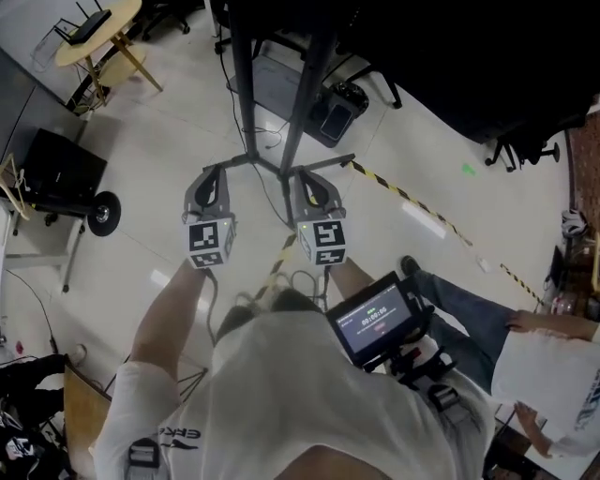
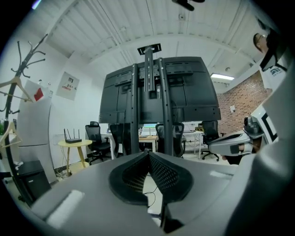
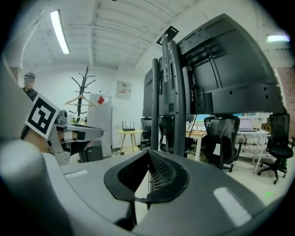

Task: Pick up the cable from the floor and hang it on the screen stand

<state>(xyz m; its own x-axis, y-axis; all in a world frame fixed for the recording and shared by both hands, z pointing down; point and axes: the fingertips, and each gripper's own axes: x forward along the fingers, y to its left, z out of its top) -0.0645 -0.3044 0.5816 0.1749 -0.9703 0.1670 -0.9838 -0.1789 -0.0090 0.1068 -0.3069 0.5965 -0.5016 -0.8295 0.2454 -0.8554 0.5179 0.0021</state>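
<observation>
We are holding left gripper (image 1: 219, 172) and right gripper (image 1: 303, 177) before screen stand (image 1: 246, 94). Both are pressed together, pinching nothing, since cable (image 2: 151, 197) is lying on floor (image 1: 169, 131), not yet reached.

1. Two grippers: left gripper (image 1: 223, 171), right gripper (image 1: 302, 176).
2. One screen stand (image 1: 243, 84), with two uprights.
3. One round yellow counter (image 1: 120, 21), bearing one router (image 2: 72, 139).
4. One coat rack (image 3: 85, 87).
5. One striped floor tape (image 1: 412, 199).
</observation>
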